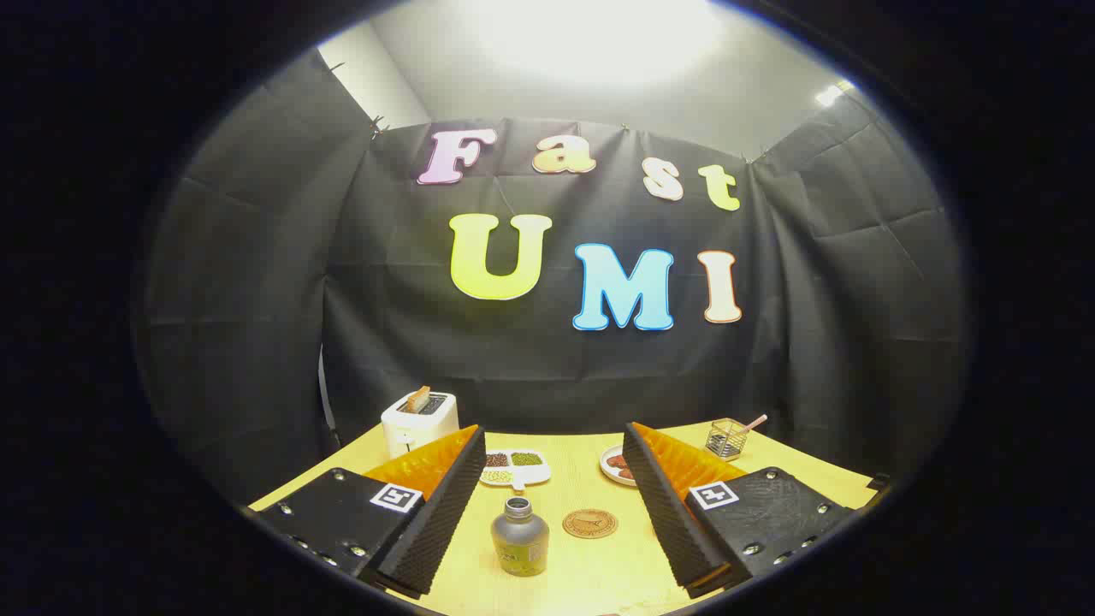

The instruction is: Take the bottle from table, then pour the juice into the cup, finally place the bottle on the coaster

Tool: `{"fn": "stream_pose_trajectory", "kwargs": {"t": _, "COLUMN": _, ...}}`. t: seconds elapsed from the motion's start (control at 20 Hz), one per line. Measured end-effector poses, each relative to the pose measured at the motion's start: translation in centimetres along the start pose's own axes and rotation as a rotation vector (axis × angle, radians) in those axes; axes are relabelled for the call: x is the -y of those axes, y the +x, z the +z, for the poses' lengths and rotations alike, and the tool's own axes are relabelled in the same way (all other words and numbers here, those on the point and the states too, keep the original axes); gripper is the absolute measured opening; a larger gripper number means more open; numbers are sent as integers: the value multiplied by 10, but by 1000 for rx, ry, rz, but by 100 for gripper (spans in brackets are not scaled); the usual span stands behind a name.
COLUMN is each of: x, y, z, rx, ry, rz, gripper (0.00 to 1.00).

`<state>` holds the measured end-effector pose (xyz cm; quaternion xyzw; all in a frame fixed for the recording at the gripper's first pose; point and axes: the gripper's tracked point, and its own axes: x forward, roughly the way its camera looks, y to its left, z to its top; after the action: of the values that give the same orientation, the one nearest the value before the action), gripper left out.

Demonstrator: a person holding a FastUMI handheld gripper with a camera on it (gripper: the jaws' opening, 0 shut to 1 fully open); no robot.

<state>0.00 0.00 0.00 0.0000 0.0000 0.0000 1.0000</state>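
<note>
While the fingers [554, 505] stand wide apart, the bottle [519, 536] sits upright between them, untouched.

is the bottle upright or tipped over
Upright. The bottle stands on its base on the table, neck up, between the open fingers, which do not touch it.
</note>
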Motion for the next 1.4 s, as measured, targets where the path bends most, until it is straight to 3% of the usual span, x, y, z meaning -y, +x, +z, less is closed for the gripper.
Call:
{"fn": "stream_pose_trajectory", "kwargs": {"t": 0.5, "x": 13, "y": 2, "z": -11, "rx": 8, "ry": 41, "rz": -27, "gripper": 98}}
{"fn": "stream_pose_trajectory", "kwargs": {"t": 0.9, "x": 17, "y": 9, "z": -36, "rx": 3, "ry": -7, "rz": -49, "gripper": 98}}
{"fn": "stream_pose_trajectory", "kwargs": {"t": 1.4, "x": -6, "y": 34, "z": -107, "rx": -12, "ry": 18, "rz": 28, "gripper": 98}}
